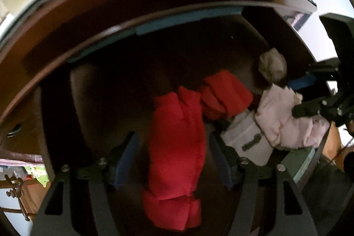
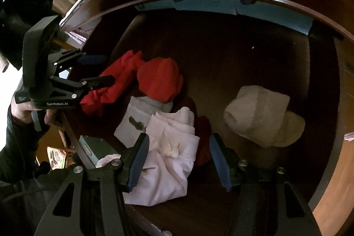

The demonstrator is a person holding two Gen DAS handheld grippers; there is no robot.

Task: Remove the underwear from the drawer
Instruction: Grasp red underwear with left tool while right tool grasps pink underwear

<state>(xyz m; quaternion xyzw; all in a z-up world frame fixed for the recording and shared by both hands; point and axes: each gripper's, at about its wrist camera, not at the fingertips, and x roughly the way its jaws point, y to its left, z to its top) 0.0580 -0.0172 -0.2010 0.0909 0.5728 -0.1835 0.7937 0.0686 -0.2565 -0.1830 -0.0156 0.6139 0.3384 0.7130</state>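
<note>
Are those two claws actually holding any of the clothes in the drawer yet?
No. The left gripper straddles the red garment and the right gripper the pale pink garment, pads not visibly pressing on either.

Both wrist cameras peer steeply down, close into the open drawer (image 1: 154,21), sharing its red underwear (image 1: 177,143) heap.

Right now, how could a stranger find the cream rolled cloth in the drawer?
Look into the open wooden drawer. Past the pink garment at the front, towards the right wall, lies the cream rolled cloth. It lies alone, apart from the red pieces, and it is the only cream bundle.
</note>
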